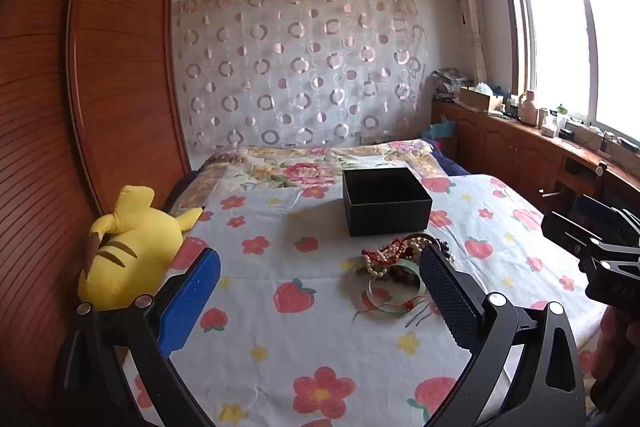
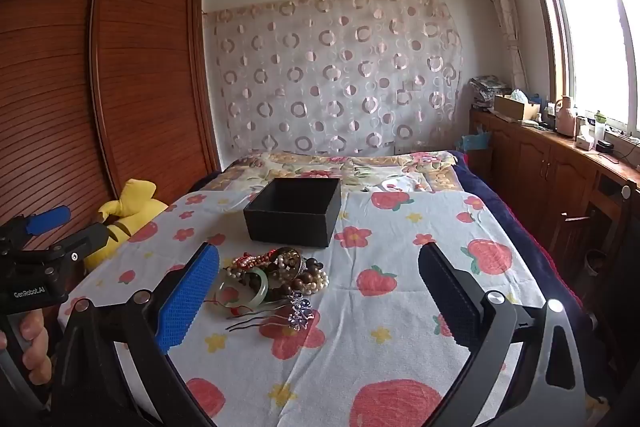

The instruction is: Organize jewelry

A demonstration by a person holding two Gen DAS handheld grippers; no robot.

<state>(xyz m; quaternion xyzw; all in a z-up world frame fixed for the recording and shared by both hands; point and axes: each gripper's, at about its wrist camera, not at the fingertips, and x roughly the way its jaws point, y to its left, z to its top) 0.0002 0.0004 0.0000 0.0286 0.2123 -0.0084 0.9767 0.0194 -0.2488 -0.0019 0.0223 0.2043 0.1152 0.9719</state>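
A tangled pile of jewelry (image 2: 276, 275) lies on the flowered sheet: pearl and red bead strings, dark wooden beads, a pale green bangle (image 2: 244, 291) and a silver flower hairpin (image 2: 300, 311). Behind it stands an open, empty black box (image 2: 294, 211). In the left wrist view the same pile (image 1: 396, 263) sits just before the box (image 1: 386, 201), partly hidden by the right finger. My left gripper (image 1: 320, 291) is open, with the pile near its right finger. My right gripper (image 2: 320, 287) is open too, the pile beside its left finger. Neither touches anything.
A yellow plush toy (image 1: 128, 247) lies at the bed's left edge against the wooden wardrobe (image 1: 100, 87). Wooden cabinets (image 2: 560, 167) with clutter run under the window on the right. A folded floral blanket (image 2: 340, 163) covers the bed's far end.
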